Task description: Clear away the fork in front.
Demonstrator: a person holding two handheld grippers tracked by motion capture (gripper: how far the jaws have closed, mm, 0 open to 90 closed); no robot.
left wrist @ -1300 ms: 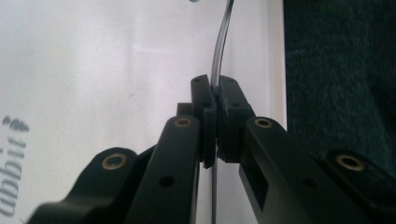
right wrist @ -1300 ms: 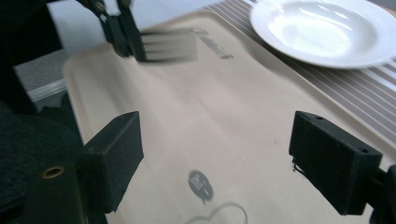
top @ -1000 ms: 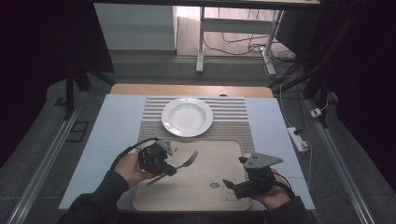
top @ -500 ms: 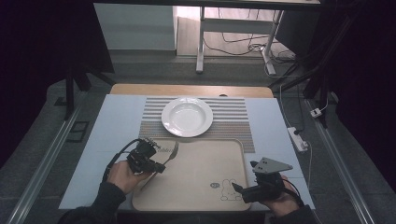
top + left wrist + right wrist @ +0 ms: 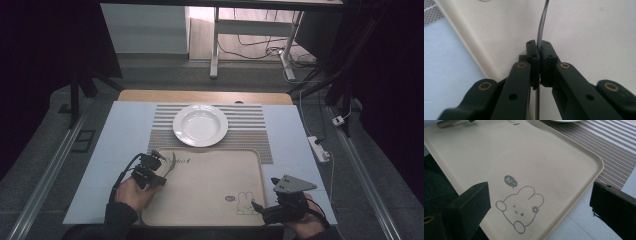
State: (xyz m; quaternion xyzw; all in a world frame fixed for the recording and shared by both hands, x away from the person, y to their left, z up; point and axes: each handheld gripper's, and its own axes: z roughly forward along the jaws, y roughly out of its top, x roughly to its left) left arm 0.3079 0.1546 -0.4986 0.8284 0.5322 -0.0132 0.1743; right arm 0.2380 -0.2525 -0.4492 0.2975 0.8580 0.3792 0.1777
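A metal fork (image 5: 171, 161) is clamped by its handle in my left gripper (image 5: 159, 169), which is shut on it above the left rim of the beige tray (image 5: 210, 185). In the left gripper view the pads (image 5: 546, 53) pinch the thin fork (image 5: 542, 20), which curves away over the tray (image 5: 586, 30). My right gripper (image 5: 257, 207) is at the tray's near right corner, by the rabbit print (image 5: 520, 207). Its jaws stand wide open around nothing (image 5: 540, 195). A white plate (image 5: 200, 125) sits beyond the tray.
The plate rests on a striped placemat (image 5: 250, 131) laid over a pale blue table cover (image 5: 120, 135). A white power strip (image 5: 318, 149) lies off the table's right edge. Dark floor and table legs are behind.
My left gripper has carried the fork leftward, from over the tray's middle left to its left rim. The right gripper has drifted toward the tray's near right corner.
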